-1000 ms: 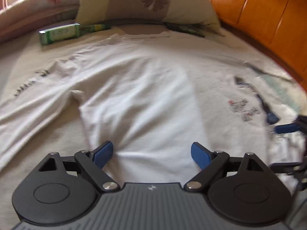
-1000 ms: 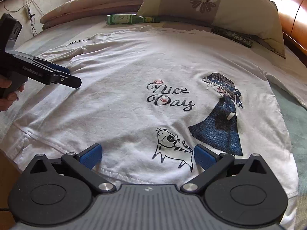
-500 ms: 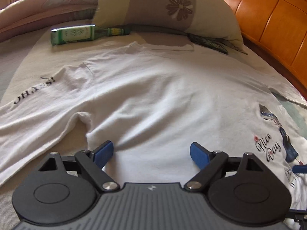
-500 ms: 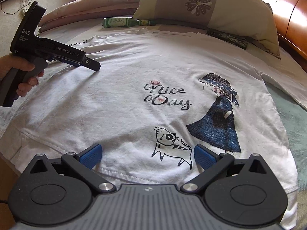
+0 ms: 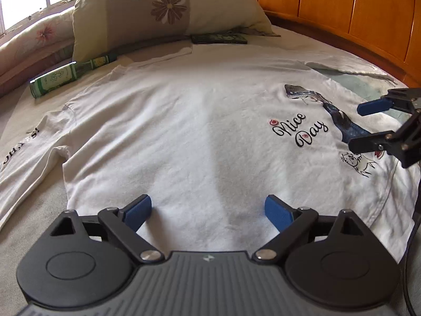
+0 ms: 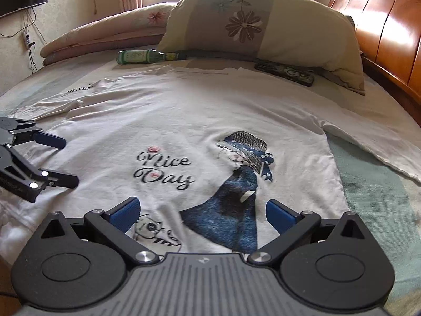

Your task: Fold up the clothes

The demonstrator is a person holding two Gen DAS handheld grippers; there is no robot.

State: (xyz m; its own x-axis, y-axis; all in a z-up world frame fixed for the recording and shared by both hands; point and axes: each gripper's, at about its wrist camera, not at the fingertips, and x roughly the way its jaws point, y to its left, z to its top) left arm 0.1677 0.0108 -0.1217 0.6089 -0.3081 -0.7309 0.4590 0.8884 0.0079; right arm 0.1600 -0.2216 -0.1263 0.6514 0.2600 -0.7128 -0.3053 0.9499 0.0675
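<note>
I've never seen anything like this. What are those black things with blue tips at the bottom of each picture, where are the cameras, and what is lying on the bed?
Those are two hand-held grippers, not a robot arm: a person carries one in each hand. Each has a camera looking forward along its two blue-padded fingers. One picture comes from the left gripper, the other from the right gripper; each also shows up at the edge of the other's view. Both are open and hold nothing. On the bed a white long-sleeved shirt printed "Nice Day" lies spread flat, ready for folding. Beyond it are a green bottle on its side, a dark flat object I cannot identify, and a flowered pillow.
</note>
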